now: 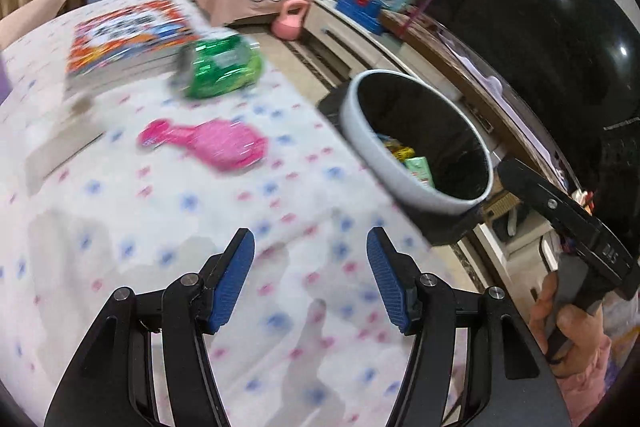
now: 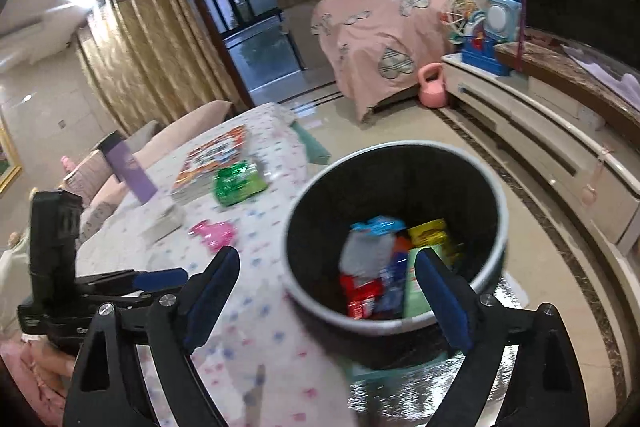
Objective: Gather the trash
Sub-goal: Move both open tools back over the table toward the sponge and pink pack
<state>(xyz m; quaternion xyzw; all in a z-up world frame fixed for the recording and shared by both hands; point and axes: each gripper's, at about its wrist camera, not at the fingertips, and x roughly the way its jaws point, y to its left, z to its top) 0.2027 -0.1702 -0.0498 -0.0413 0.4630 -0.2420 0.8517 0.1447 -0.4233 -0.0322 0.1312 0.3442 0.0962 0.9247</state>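
Both grippers, left (image 1: 311, 281) and right (image 2: 326, 301), open, empty. Next: pink wrapper (image 1: 224, 143); approach low, pinch edge, drop into bin (image 2: 500, 211).

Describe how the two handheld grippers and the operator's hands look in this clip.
Both the left gripper and right gripper have black linkage arms with silver pivot bolts and blue ribbed finger pads. A bare right hand with a pink sleeve grips a black handle bearing white lettering.

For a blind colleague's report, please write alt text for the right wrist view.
The open right gripper hangs above a round trash bin holding colourful wrappers. Left of the bin, a green packet and a pink wrapper lie on the dotted tablecloth.
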